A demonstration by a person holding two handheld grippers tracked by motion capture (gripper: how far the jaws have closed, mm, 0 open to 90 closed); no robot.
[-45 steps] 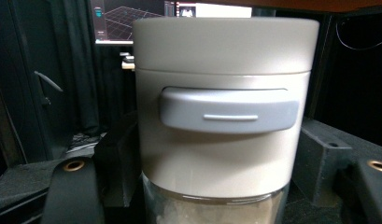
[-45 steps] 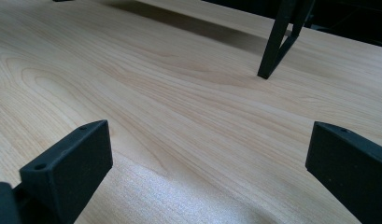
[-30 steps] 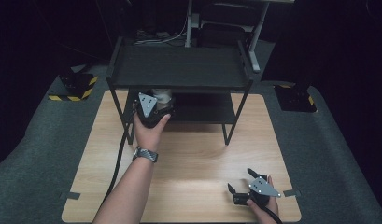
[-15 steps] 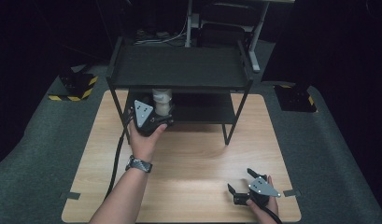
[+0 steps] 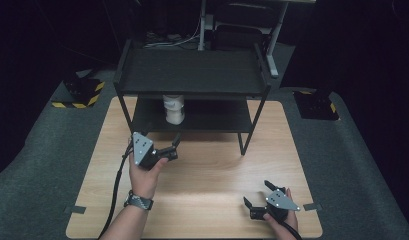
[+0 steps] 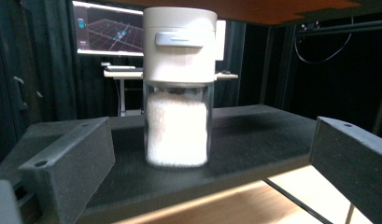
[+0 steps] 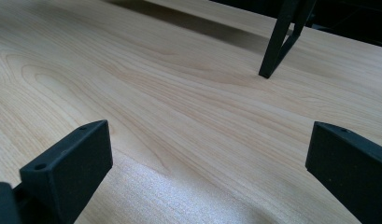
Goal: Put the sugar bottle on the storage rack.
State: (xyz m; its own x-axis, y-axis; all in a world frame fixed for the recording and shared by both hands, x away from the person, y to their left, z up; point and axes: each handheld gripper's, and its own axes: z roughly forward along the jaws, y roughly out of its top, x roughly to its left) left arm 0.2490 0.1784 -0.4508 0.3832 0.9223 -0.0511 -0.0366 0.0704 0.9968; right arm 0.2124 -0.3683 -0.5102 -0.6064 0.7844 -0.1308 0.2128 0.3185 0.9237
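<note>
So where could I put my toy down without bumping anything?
The wooden table is bare between the left gripper and the right gripper, in front of the black shelf. The shelf's top looks bare too. Its lower level is tighter: the jar of white grains stands at its left, with bare room to the jar's right.

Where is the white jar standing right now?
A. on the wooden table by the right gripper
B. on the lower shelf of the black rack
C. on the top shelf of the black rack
B: the jar stands upright on the lower shelf, under the top shelf, apart from the open left gripper.
</note>
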